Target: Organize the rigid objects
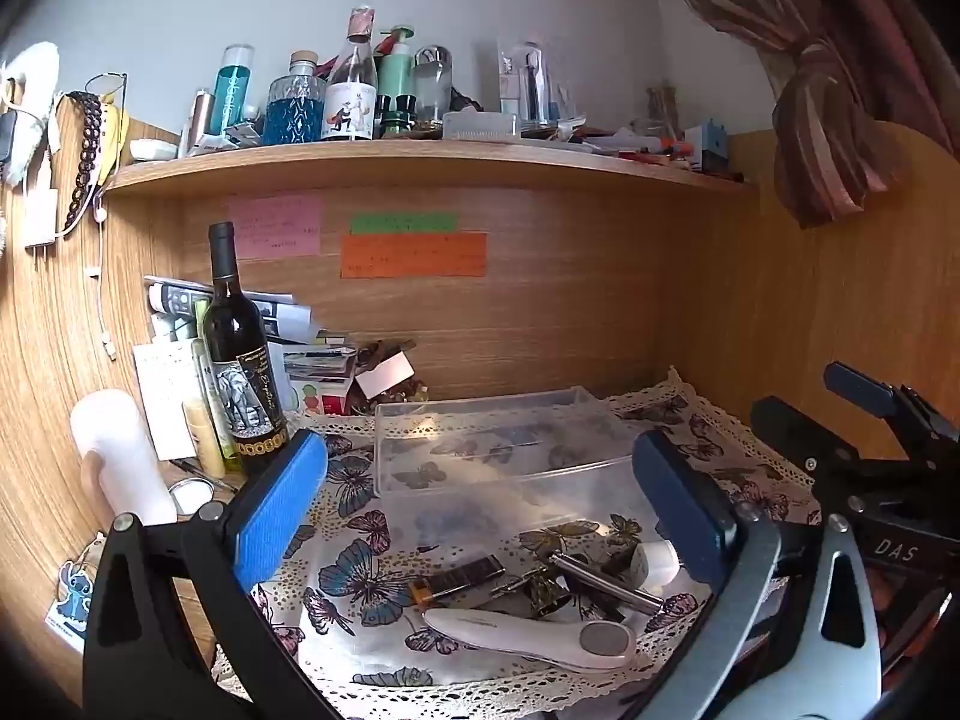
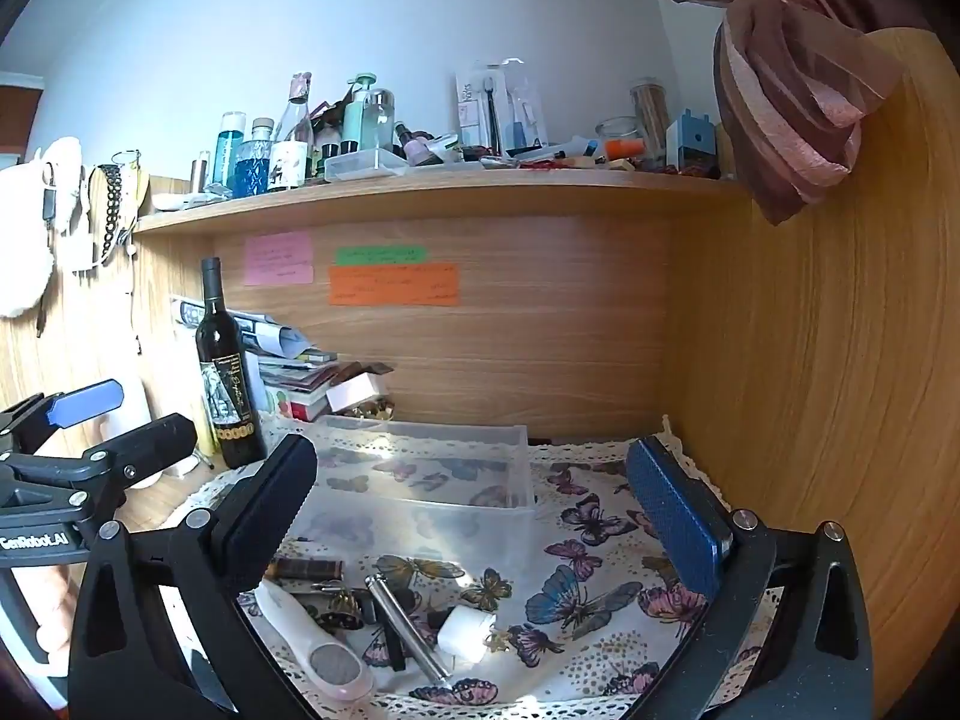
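Small rigid objects, loose pile, low centre of both views, on a butterfly-print cloth (image 1: 360,546) with lace edging:
- white foot file (image 1: 531,633), long, with a round grey abrasive patch at one end; lowest item in the left wrist view, lower left in the right wrist view.
- metal rod (image 2: 405,624), slim and silver, lying diagonally across the pile.
- small white cylinder (image 2: 467,631), just beside the rod's lower end.
- dark flat bar with an amber end (image 1: 459,581), left part of the pile.
- gold-and-black small pieces (image 1: 543,591), between bar and rod; too small to identify.

Clear plastic box (image 1: 480,438), open-topped, just behind the pile at mid-frame; a second clear wall stands in front of it, and how the two join cannot be told.

Left gripper (image 1: 480,510): jaws spread wide, blue pads framing the pile and box, holding and touching nothing.

Right gripper (image 2: 474,516): jaws equally wide, nothing between them, above the cloth and in contact with nothing.

Surroundings: dark wine bottle (image 1: 237,360) upright at left of frame; coloured sticky notes (image 1: 414,255) on the wooden back panel; crowded shelf (image 1: 420,159) across the upper frame.
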`<state>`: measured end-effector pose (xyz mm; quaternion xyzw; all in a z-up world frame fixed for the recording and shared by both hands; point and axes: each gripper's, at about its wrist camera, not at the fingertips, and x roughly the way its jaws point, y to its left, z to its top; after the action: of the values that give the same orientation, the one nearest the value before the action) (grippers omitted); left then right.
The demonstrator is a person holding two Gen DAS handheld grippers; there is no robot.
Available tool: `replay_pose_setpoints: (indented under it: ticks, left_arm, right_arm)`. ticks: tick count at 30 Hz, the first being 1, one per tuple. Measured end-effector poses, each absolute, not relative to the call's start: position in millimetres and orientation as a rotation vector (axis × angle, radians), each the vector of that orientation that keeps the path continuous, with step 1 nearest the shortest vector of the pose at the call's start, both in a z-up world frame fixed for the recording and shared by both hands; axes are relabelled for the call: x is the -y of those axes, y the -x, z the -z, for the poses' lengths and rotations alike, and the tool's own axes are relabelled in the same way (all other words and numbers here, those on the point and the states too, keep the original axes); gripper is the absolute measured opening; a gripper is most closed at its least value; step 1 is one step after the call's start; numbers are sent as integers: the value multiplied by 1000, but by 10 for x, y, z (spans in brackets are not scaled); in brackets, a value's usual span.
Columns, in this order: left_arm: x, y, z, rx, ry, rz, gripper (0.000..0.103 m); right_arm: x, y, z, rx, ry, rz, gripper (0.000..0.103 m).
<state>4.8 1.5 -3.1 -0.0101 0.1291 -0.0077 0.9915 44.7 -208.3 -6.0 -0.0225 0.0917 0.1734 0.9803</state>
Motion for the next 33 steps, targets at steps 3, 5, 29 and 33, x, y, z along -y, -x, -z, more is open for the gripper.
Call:
replay_pose_setpoints:
  ticks: [3,5,29,33]
  left_arm:
    - [-22,-43,25,-254,24,8,103]
    - [-27,-45,24,-255,25,9,103]
    - [-21,-84,37,-262,26,14,103]
    - [-25,-93,37,-264,23,14,103]
  right_arm:
    - [2072,-440,64,-186,42,-355,103]
    - [2067,-442,64,-188,41,-356,103]
    - [2062,-439,82,-189,25,-362,103]
    - [2059,-447,93,-192,22,-364,103]
